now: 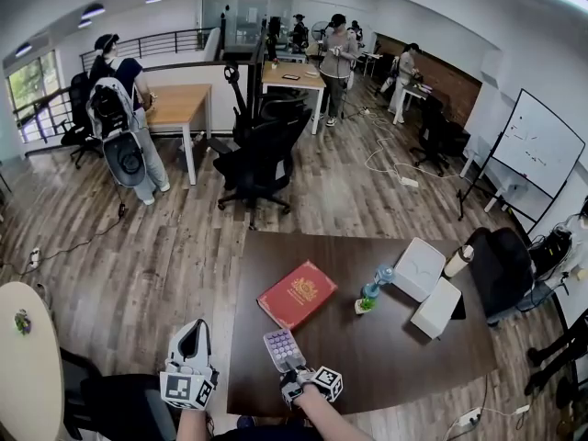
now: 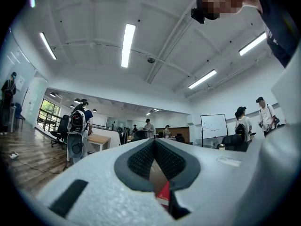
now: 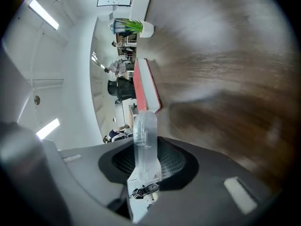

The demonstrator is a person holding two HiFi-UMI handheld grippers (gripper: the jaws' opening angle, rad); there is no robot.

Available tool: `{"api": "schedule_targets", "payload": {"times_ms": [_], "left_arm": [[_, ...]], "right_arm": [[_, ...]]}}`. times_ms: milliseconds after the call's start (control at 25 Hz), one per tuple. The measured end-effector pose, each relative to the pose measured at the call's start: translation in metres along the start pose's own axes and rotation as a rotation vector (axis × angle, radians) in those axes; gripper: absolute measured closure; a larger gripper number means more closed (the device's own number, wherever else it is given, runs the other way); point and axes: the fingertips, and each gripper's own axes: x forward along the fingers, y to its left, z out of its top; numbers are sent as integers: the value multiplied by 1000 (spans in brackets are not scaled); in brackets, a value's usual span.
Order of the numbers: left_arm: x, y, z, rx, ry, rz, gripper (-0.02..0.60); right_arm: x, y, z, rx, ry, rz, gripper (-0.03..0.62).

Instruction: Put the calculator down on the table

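A: One calculator (image 1: 283,348)?
B: One. The right gripper (image 1: 294,373) has its fingers (image 3: 175,163) clamped on the near end, keys up, low over the counter (image 1: 395,356), probably not yet resting.
A: And the left gripper (image 1: 193,331)?
B: Fingers (image 2: 141,160) together, empty, held aside. Beyond are one red book (image 1: 297,294) and two white boxes (image 1: 419,267).

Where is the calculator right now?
In the head view the calculator is over the near edge of the table, clamped in the right gripper, just nearer the person than the red book.
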Motion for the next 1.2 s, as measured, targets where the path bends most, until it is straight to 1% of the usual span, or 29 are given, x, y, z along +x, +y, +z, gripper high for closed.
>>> {"api": "schedule_targets", "payload": {"times_ms": [80,200,360,480,640,800,1000,1120,1200], "left_arm": [[0,-1,0,-3,-2,-2,586],[1,-3,0,3,4,-3,586],[0,-3,-1,11,8,-2,586],[-1,-3,-1,12,7,2,586],[-2,-3,-2,8,8,9,586],[0,-4,-1,12,5,10,586],[0,0,-3,-10,7,29,586],[2,-1,-4,-13,10,26,586],[4,-2,-5,-15,13,25,586]], "right_arm": [[-3,-17,4,-14,0,-41,479],[-5,-33,9,-29,6,-72,479],[1,-42,7,-95,36,-104,479],[3,-50,5,-102,37,-123,479],[6,-49,6,-122,34,-139,476],[6,-49,8,-105,22,-158,476],[7,-47,13,-62,-12,-200,467],[6,-51,16,-26,-42,-243,439],[5,-50,17,-8,-47,-235,416]]}}
